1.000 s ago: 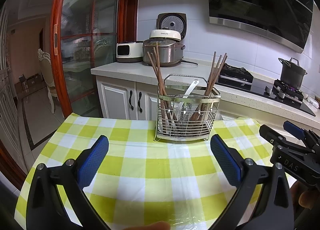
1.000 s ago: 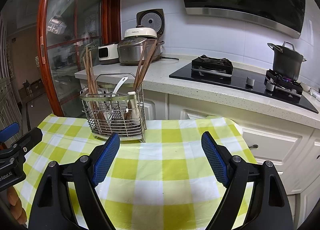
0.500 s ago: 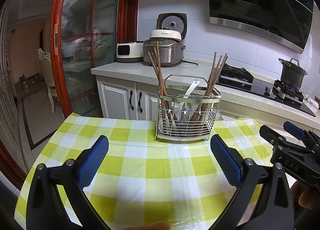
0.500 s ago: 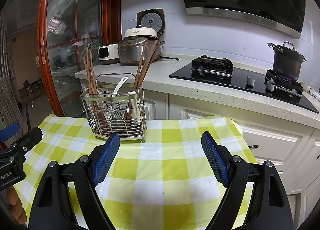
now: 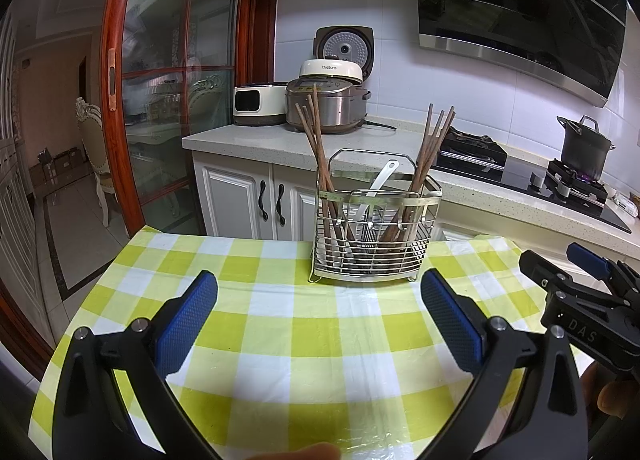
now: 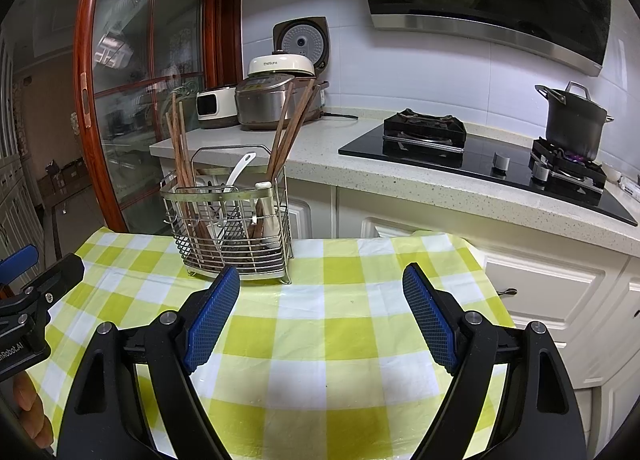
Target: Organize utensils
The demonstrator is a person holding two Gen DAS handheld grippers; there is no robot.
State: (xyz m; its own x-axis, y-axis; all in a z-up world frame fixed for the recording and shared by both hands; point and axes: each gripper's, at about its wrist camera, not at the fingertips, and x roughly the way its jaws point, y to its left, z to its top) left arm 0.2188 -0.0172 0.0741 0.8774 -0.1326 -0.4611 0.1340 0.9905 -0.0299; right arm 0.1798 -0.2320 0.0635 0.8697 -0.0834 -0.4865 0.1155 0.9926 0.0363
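Observation:
A wire utensil caddy (image 5: 374, 248) (image 6: 236, 238) stands at the far edge of a yellow-green checked tablecloth (image 5: 304, 340) (image 6: 320, 324). Brown wooden chopsticks (image 5: 320, 156) (image 6: 180, 148) lean in its left compartment and more chopsticks (image 5: 430, 148) (image 6: 290, 128) in its right one. A white spoon (image 5: 378, 184) (image 6: 240, 172) sits in the middle. My left gripper (image 5: 320, 292) is open over the cloth, short of the caddy, nothing between its blue pads. My right gripper (image 6: 320, 288) is open too, to the right of the caddy, empty.
Behind the table runs a counter (image 6: 400, 180) with rice cookers (image 5: 328, 100), a gas hob (image 6: 460, 148) and a dark pot (image 6: 572, 120) over a lit burner. White cabinets (image 5: 240, 200) stand below. A glass door (image 5: 168, 100) is at left.

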